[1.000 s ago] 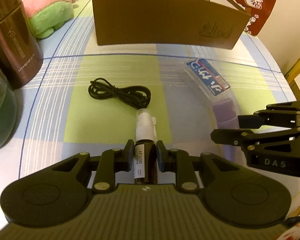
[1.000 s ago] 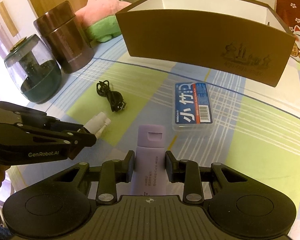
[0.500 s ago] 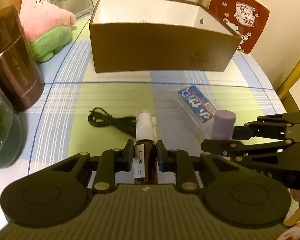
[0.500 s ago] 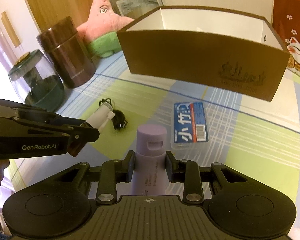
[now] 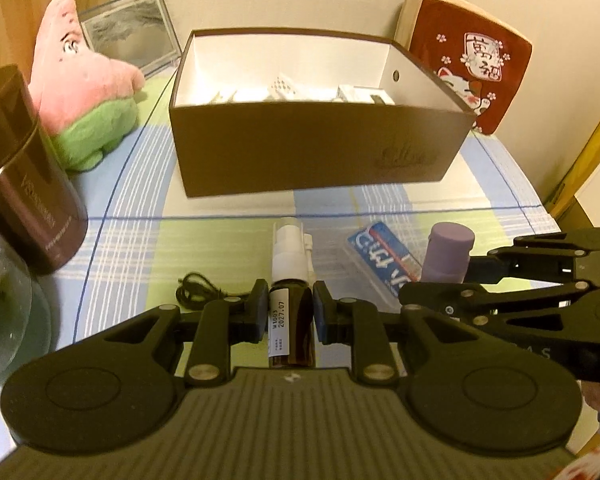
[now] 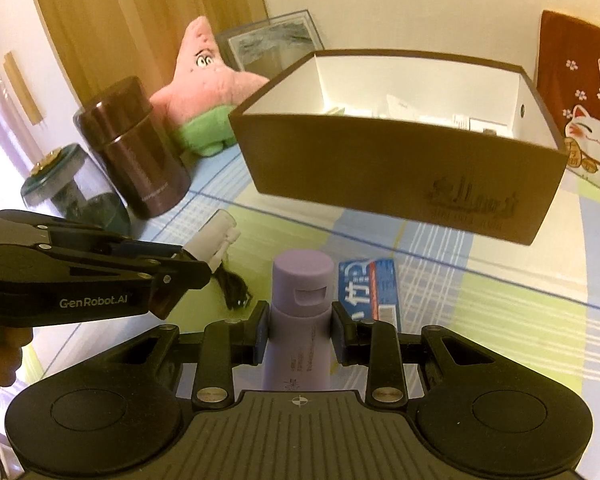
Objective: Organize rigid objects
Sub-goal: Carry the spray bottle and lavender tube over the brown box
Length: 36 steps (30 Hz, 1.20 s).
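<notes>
My left gripper is shut on a small brown spray bottle with a white nozzle, held above the table. It also shows in the right wrist view. My right gripper is shut on a lilac tube with a flat cap, also lifted; the tube shows in the left wrist view. A brown open box with a white inside stands ahead of both grippers and holds several pale items. A clear flat case with a blue label lies on the cloth.
A black coiled cable lies on the checked tablecloth. A brown canister, a glass jar and a pink star plush stand at the left. A red cat cushion leans on the wall at the right.
Both grippers have risen and tilted up with their bottles, so the box's inside has come into view. Both are still shut on what they hold.
</notes>
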Motion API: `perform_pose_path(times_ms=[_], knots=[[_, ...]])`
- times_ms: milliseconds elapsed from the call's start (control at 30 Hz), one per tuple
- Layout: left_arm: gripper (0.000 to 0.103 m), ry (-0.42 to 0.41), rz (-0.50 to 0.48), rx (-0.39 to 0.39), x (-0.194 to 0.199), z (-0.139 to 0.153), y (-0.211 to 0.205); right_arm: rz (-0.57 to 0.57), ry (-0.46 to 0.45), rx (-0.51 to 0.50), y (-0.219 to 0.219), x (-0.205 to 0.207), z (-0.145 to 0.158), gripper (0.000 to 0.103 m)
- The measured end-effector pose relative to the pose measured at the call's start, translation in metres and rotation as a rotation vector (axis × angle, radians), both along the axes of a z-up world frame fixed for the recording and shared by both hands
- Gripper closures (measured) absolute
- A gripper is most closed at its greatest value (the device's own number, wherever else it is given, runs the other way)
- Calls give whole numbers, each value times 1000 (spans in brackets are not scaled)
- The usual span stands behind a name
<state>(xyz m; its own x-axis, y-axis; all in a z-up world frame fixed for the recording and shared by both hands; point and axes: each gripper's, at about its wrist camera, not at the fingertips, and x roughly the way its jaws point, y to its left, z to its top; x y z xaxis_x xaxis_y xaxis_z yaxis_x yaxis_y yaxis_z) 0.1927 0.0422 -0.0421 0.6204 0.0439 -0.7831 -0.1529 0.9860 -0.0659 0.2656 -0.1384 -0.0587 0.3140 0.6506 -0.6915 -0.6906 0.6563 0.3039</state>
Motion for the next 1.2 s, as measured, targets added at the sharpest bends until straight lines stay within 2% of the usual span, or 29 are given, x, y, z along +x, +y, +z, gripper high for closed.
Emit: perform_pose_path(times_ms=[467, 1200], knots=[[84, -82, -21, 33, 43, 28, 2, -55, -45, 41, -8, 39, 26, 74], [84, -195, -53, 78, 136, 71, 15, -123, -166, 150, 5, 136, 89, 74]])
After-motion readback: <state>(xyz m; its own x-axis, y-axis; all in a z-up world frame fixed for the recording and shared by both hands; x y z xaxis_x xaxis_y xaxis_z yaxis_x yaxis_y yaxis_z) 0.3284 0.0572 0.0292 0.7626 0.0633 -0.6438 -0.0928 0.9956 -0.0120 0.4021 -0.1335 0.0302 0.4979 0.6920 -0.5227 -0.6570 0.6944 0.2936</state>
